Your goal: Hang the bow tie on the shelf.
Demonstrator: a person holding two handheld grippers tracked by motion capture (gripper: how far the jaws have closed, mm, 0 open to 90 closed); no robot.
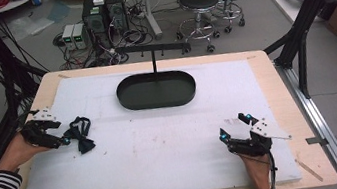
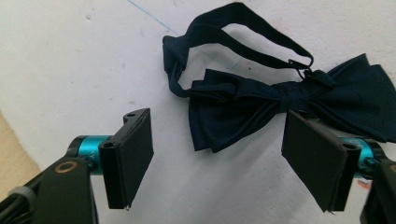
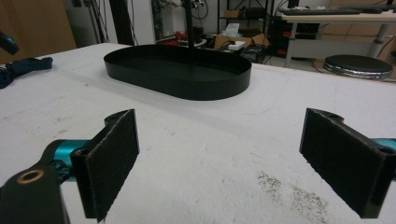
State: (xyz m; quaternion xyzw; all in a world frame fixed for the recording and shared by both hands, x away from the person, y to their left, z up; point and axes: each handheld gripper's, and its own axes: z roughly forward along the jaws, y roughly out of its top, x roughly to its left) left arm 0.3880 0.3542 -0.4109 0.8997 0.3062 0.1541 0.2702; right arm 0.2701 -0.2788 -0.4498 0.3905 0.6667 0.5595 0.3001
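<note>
Bow tie (image 2: 280,100), dark navy with its strap looped, lies flat on the white mat (image 1: 163,140) at the table's left side, just ahead of the left gripper (image 2: 224,156), whose jaws stand spread and empty. A clean pickup likely means closing on the knot, not the loose strap. Right gripper (image 3: 233,158) hovers spread, well apart, facing the black oval tray (image 3: 177,74).

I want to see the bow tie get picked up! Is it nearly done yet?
Not yet, it's just starting. Nothing looks done: the bow tie lies flat on the white table cover. The left gripper is open right beside it, ready to grab. The right gripper waits open, holding nothing. Grabbing and lifting are left.
</note>
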